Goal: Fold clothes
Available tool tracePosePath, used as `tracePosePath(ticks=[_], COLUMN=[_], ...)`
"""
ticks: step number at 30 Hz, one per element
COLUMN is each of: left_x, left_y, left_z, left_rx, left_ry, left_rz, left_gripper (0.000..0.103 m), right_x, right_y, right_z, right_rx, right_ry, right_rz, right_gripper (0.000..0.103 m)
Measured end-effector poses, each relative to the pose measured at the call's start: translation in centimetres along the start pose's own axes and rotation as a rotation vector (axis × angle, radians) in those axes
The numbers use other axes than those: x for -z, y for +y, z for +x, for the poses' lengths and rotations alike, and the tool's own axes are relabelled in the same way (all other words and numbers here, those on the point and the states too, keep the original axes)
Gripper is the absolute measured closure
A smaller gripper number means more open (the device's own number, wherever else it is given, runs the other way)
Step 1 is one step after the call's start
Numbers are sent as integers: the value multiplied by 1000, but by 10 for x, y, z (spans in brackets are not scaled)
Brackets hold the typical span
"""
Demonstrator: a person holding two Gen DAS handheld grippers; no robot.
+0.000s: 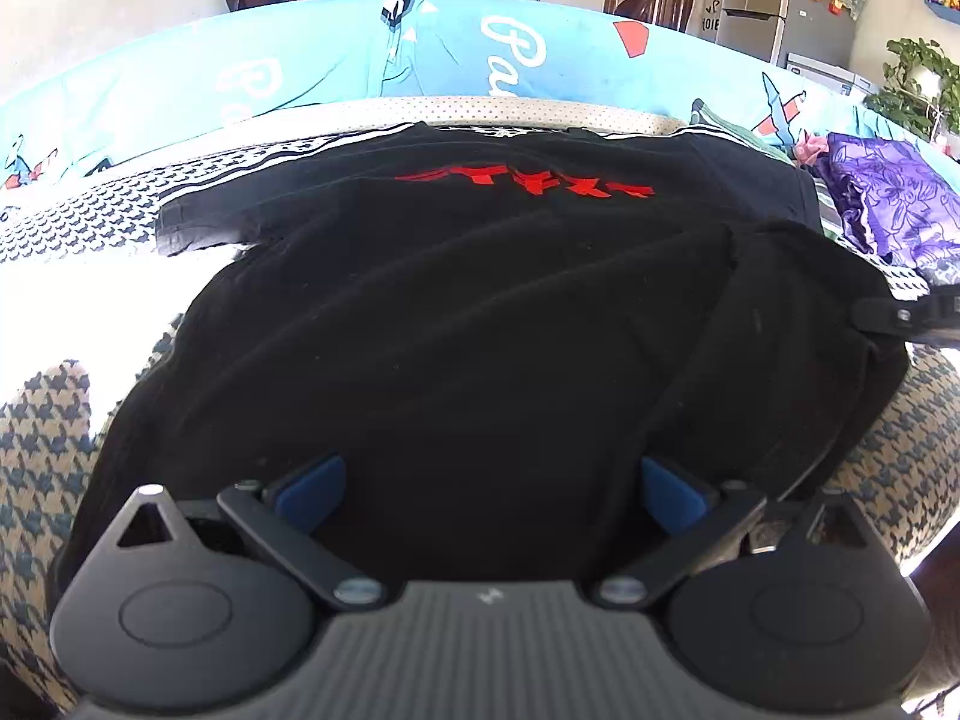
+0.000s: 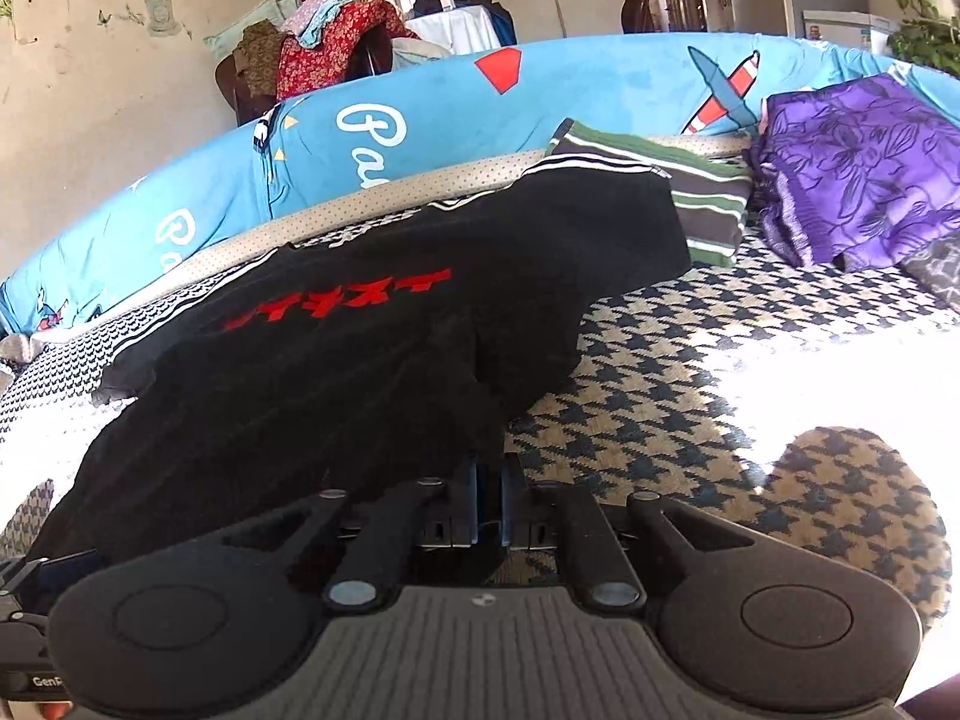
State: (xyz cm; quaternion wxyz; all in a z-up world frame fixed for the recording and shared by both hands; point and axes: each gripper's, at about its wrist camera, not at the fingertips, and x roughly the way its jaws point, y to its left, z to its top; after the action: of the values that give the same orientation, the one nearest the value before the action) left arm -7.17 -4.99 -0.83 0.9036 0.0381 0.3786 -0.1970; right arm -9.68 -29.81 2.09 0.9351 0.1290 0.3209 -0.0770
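Observation:
A black T-shirt with red lettering lies spread on a houndstooth blanket, its lettering at the far end. In the right wrist view the black T-shirt has its near right corner drawn up into a bunch, and my right gripper is shut on that bunch of fabric. The right gripper also shows at the left wrist view's right edge, at the shirt's side. My left gripper stands open over the shirt's near hem, blue pads wide apart, with black cloth below and between them.
A folded green-striped garment and a heap of purple floral fabric lie to the right of the shirt. A blue cover with aeroplane prints runs along the back. Behind it a chair is piled with clothes. Glaring sunlight washes out the blanket's near parts.

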Motion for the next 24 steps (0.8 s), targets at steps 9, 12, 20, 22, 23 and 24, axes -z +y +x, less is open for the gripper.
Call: tracePosePath(ticks=[9,12,20,22,23,24], left_x=[-6,-7,-5,-5,-5,-6], left_y=[22,25,34,39,41,44], left_z=[-19,-26,-36,-38,-39,-40], left_rx=[13,14,-27,-42,-52,-58], left_ry=[12,10,31,33,32,31], left_rz=[-97,-99,-115,-134,-142,-150], left_gripper=[0,0,0,0,0,0], right_x=[11,21,49,48,47,47], right_y=[-14,-19,-21,-21,-21,-21], right_z=[-78,-96,-94,-96,-97,-99], right_rx=[83,108,226,252,254,237], right_ry=[17,55,168,153,149,142], right_rz=[-30,-51,-63,-67,-67,-65], right_gripper=[95,95,95,92,89,87])
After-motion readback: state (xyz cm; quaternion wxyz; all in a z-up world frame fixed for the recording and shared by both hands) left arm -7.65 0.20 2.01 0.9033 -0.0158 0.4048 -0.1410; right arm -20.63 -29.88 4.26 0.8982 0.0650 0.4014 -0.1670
